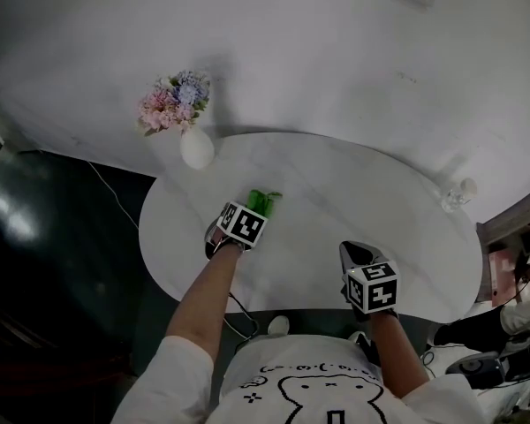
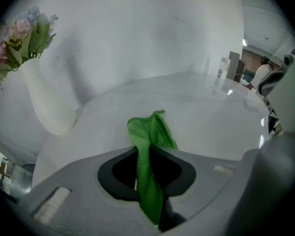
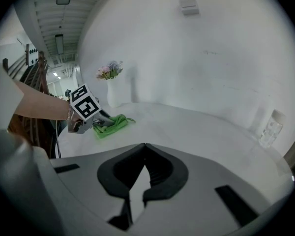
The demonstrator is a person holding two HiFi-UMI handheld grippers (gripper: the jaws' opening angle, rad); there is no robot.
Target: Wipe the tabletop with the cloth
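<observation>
The left tongs (image 2: 148, 154) are clamped on the green cloth (image 2: 150, 132), whose free end lies bunched on the white desk (image 1: 353, 193), on its left part and not far from the white vase (image 1: 196, 147) with flowers. The right tongs (image 3: 144, 146) are pressed together with nothing between them, near the front edge. To wipe well, I would press the cloth flatter on the surface, pull it in overlapping strokes, and keep away from the vase.
</observation>
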